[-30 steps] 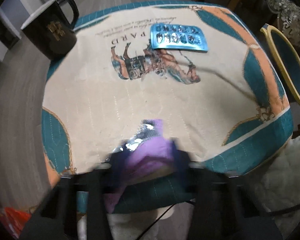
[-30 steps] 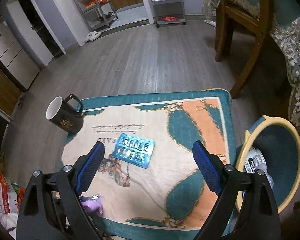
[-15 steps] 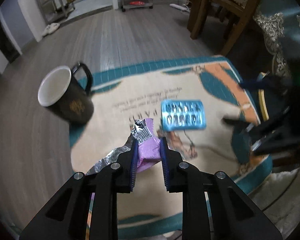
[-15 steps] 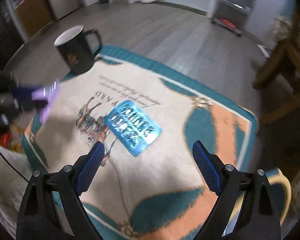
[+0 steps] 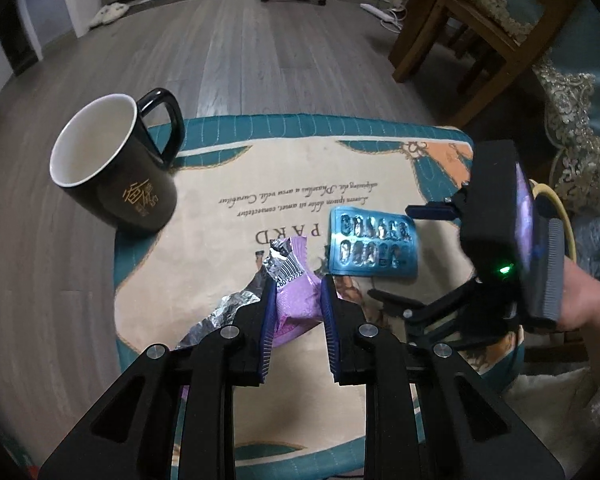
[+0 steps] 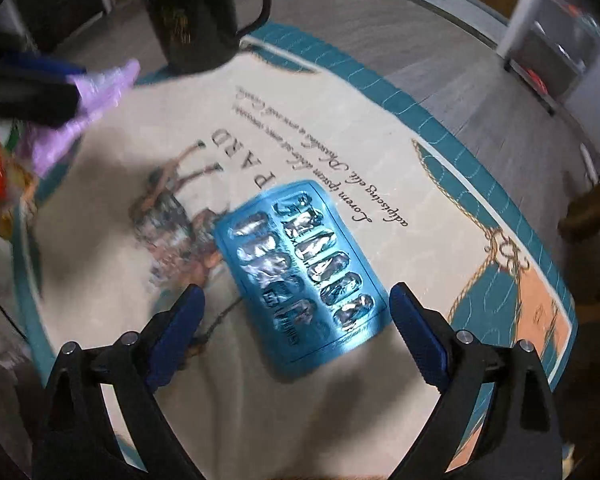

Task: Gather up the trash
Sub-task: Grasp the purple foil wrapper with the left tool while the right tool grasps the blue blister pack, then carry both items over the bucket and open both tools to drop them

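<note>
My left gripper is shut on a purple foil snack wrapper and holds it above the printed mat. The wrapper also shows in the right wrist view, at the far left. A blue blister pack lies flat on the mat; in the right wrist view the pack sits just ahead of my right gripper, which is open with one finger on each side of its near end. The right gripper's body shows at the right of the left wrist view.
A black mug with a white inside stands at the mat's far left corner, also in the right wrist view. A yellow-rimmed basin sits right of the mat. Wooden chair legs stand beyond on the wood floor.
My left gripper has lifted the purple wrapper off the mat and holds it raised. My right gripper has dropped low and closed in on the blue blister pack.
</note>
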`<control>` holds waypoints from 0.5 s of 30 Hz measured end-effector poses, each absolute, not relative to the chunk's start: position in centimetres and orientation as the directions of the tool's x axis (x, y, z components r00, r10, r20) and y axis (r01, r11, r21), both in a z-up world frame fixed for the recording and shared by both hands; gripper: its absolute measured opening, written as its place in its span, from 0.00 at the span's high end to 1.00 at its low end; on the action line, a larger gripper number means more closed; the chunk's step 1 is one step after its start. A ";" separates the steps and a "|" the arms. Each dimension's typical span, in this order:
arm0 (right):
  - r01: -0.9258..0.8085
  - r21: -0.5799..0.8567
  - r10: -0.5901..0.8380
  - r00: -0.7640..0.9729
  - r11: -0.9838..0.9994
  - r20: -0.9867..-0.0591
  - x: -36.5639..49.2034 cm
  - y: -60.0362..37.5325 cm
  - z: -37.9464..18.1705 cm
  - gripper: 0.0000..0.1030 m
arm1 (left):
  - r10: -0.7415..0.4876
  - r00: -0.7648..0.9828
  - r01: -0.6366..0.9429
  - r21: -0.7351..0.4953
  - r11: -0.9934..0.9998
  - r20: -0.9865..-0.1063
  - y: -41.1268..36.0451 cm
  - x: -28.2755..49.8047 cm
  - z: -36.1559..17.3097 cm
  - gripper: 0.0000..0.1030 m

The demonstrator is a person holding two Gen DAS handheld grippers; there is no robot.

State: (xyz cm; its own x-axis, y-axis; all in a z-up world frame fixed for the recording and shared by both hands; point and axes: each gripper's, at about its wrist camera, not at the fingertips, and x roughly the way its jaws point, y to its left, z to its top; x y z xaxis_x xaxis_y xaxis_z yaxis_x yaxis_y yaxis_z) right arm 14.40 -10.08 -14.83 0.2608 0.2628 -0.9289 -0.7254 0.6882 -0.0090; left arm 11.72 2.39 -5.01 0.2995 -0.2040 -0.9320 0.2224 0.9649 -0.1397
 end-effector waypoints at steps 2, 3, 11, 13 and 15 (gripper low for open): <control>-0.736 -0.032 0.248 0.269 0.677 -0.931 14.6 -9.8 -15.4 0.10 | -0.208 0.292 0.223 -0.146 0.964 -0.934 2.4 11.8 -5.2 0.77; -0.739 -0.041 0.247 0.276 0.673 -0.929 14.7 -9.7 -15.6 0.10 | -0.209 0.289 0.224 -0.147 0.964 -0.934 2.4 11.8 -5.2 0.77; -0.731 0.011 0.262 0.231 0.682 -0.937 15.4 -9.8 -15.4 0.31 | -0.192 0.267 0.241 -0.127 0.962 -0.944 1.9 12.0 -5.9 0.76; -0.728 0.018 0.261 0.222 0.685 -0.939 15.2 -9.8 -15.3 0.31 | -0.193 0.265 0.243 -0.128 0.962 -0.945 1.8 12.0 -5.8 0.77; -0.732 0.016 0.254 0.216 0.681 -0.943 14.7 -9.7 -15.2 0.32 | -0.191 0.266 0.246 -0.125 0.961 -0.945 1.7 12.0 -5.8 0.76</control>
